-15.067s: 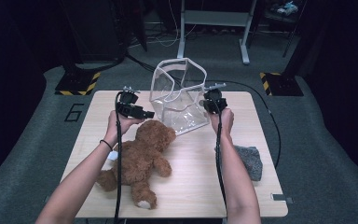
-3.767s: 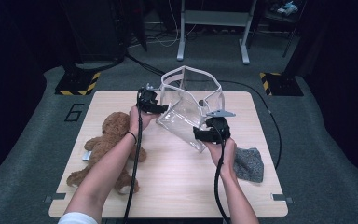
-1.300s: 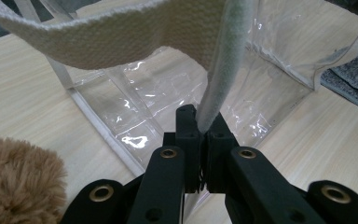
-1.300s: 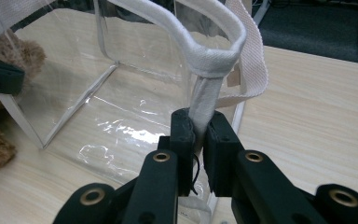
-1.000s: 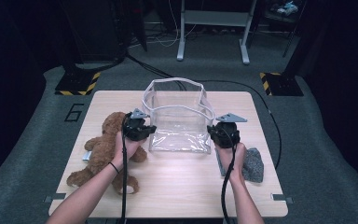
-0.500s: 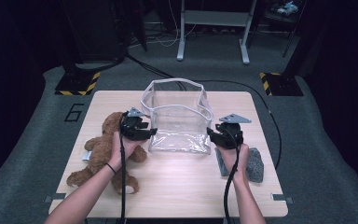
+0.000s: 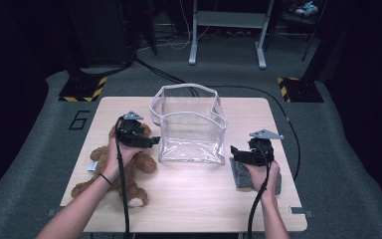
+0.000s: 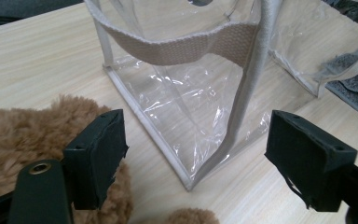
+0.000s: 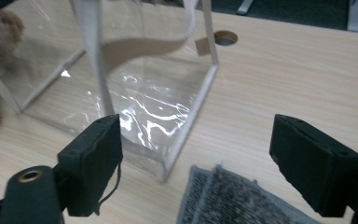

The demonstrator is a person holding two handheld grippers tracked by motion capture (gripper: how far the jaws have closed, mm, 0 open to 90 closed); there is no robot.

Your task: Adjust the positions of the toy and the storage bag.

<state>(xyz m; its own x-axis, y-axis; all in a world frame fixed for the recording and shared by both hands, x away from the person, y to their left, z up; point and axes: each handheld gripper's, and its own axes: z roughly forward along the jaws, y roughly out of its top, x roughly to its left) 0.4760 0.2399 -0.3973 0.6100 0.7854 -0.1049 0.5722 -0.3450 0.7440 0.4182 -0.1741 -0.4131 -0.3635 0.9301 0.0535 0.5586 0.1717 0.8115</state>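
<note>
At table centre, clear bag (image 7: 191, 124) stands upright, released. Both grippers' jaws have just been opening, nothing between them now: left gripper (image 7: 151, 143) backed off over teddy bear (image 7: 124, 167) left of bag, right gripper (image 7: 235, 152) over grey cloth (image 7: 238, 174) to bag's right. Bag's ready for loading, I'd say.

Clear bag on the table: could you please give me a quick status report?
Both claws, left and right, just opened, empty. Clear bag upright, released. Teddy bear left, grey cloth right; nothing blocking.

Sitting on the desk (image 7: 189, 199) are 1 clear bag (image 7: 191, 130), 1 brown teddy bear (image 7: 110, 172) and 1 grey cloth (image 7: 241, 174).
</note>
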